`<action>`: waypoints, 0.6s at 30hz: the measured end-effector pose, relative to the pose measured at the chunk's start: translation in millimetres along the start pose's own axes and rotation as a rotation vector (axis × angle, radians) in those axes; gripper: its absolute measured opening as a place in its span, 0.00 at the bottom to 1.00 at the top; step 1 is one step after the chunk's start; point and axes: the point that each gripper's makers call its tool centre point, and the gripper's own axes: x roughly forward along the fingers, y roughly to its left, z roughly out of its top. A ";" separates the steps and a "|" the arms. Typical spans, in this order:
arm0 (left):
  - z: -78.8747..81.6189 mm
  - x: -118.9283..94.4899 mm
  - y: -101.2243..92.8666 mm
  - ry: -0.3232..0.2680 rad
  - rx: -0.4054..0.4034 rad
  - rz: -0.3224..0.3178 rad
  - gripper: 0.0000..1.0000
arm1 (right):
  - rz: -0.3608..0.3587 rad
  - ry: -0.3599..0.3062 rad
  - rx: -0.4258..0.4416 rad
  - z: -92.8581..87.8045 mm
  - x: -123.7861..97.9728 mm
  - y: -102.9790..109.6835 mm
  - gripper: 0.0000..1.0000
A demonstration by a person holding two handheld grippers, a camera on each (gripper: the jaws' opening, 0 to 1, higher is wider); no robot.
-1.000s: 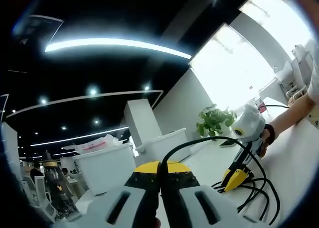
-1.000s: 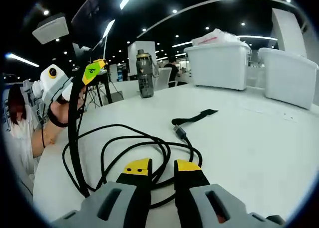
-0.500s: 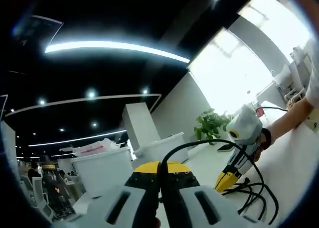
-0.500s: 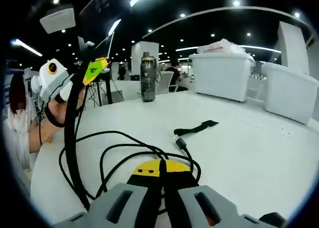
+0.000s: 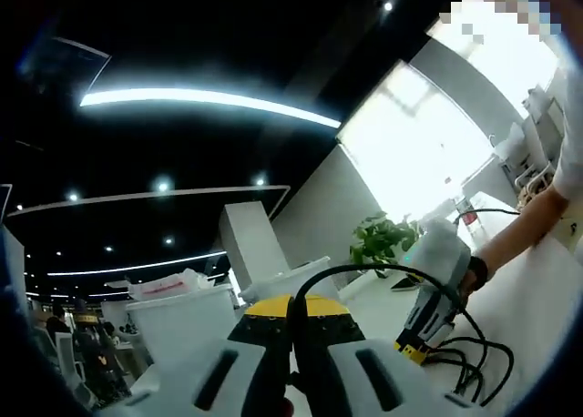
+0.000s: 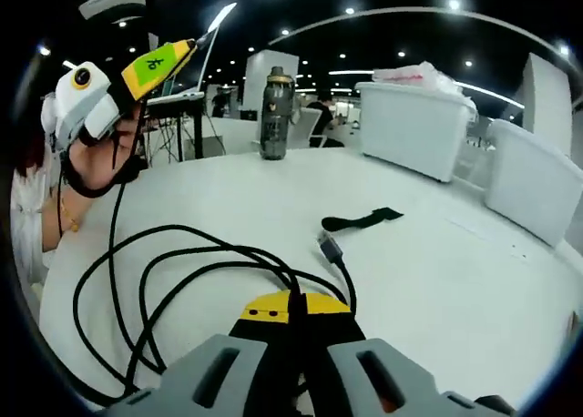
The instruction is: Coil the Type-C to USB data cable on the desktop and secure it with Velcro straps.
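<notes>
— How far was the coiling?

— The right claw (image 6: 293, 315) was pinching the thin black data cable (image 6: 182, 262), which lay in loose loops on the white tabletop (image 6: 455, 280). Farther off, the left claw (image 6: 173, 53) held another part of the cable up.

— And the strap?

— The black Velcro strap (image 6: 362, 220) lay untouched beyond the plug. I judge the securing was still left.

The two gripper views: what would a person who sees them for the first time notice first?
First, the long black data cable, lying in loose loops on the white round table, with the right gripper shut on a strand at the bottom of the right gripper view. Next, the left gripper, lifted high at the upper left, pulls another strand up. Beyond the loops lies a black Velcro strap, and farther back stands a dark grey water bottle.
</notes>
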 end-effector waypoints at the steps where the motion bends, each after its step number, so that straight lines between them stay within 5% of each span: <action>1: -1.3 0.2 -0.6 0.002 -0.001 -0.001 0.04 | -0.003 -0.010 -0.001 1.8 -1.1 -1.2 0.02; 7: -6.0 1.6 -6.0 0.020 0.015 -0.015 0.04 | -0.067 -0.143 -0.027 26.8 -13.4 -15.2 0.02; 12: -11.8 2.9 -8.8 0.040 0.028 -0.022 0.04 | -0.079 -0.366 -0.030 73.1 -43.5 -12.7 0.01; 18: -17.2 4.0 -12.5 0.062 0.074 -0.021 0.04 | -0.180 -0.578 -0.189 117.9 -87.4 -9.0 0.01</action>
